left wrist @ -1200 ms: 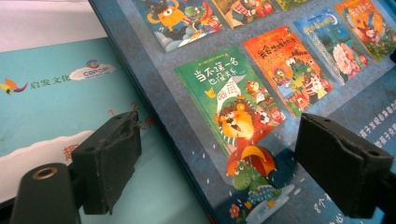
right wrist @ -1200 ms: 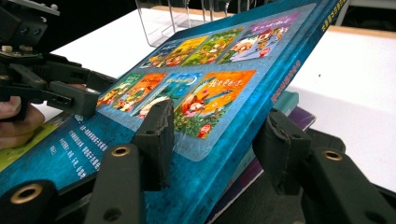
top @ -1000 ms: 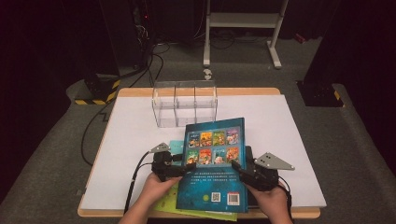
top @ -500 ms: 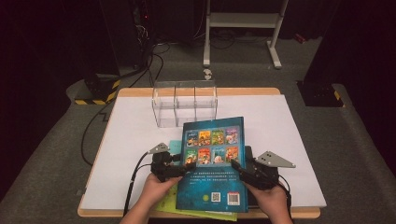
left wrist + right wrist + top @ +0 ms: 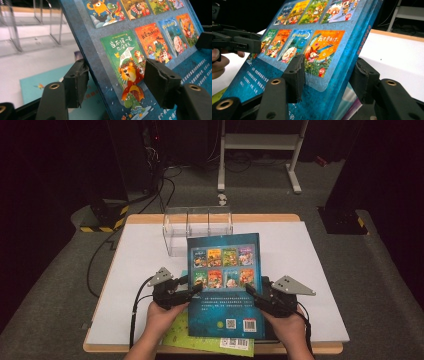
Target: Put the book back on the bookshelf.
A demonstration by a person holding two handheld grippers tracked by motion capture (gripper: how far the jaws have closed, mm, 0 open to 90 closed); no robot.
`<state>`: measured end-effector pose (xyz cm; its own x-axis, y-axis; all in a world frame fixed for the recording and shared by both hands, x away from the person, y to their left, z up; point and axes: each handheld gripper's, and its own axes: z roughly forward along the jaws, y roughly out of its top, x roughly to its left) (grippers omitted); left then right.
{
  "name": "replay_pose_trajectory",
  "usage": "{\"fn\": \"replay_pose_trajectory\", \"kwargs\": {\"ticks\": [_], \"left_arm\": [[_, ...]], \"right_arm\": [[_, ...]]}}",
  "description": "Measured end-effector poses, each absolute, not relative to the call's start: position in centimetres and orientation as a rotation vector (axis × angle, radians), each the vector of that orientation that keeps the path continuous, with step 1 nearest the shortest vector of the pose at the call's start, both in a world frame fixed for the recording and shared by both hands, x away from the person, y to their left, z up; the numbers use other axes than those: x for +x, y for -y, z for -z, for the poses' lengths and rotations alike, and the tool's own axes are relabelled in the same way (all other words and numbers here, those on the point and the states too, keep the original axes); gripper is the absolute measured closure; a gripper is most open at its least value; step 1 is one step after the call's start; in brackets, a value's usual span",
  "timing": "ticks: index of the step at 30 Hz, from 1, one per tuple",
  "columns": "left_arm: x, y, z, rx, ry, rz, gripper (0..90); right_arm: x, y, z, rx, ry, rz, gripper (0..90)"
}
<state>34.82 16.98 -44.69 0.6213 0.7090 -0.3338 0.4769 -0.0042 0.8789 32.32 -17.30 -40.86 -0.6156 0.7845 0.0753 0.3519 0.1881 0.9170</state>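
Your left gripper (image 5: 192,289) sits at the left edge of the blue book (image 5: 225,285), jaws straddling that edge. They've just been closing, with the book between them. In the left gripper view (image 5: 116,82) the right pad lies on the cover by the lion picture; the left pad sits behind the edge with a visible gap, so it isn't clamped yet. Call it open around the book.

Book: back cover up, tilted, far end raised toward the clear acrylic organizer (image 5: 197,227), near end low over the stack at the table's (image 5: 320,270) front edge. A green book (image 5: 200,340) lies flat under it, sticking out at front left.

Your right gripper (image 5: 251,292) is on the book's right edge. In the right gripper view (image 5: 327,75) one pad presses the cover below the fox picture, the other sits against the underside at the spine. Closed on the book, holding it.

Both your hands are low at the front edge.
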Motion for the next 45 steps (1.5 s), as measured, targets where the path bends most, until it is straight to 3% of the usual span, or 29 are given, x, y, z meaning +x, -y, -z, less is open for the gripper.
{"fn": "replay_pose_trajectory", "kwargs": {"ticks": [9,37,45], "left_arm": [[35.4,-17.5,43.8,1.597,-0.96,-0.291,41.4],[33.9,-19.2,40.3,1.403,-0.793,-0.559,56.2],[34.1,-19.8,41.1,1.412,-0.772,-0.513,54.4]], "right_arm": [[33.3,16.1,39.3,1.054,-2.027,-1.366,44.9],[32.6,14.0,35.2,0.796,-1.803,-1.466,50.8],[32.4,14.1,35.5,0.772,-1.815,-1.491,50.6]]}}
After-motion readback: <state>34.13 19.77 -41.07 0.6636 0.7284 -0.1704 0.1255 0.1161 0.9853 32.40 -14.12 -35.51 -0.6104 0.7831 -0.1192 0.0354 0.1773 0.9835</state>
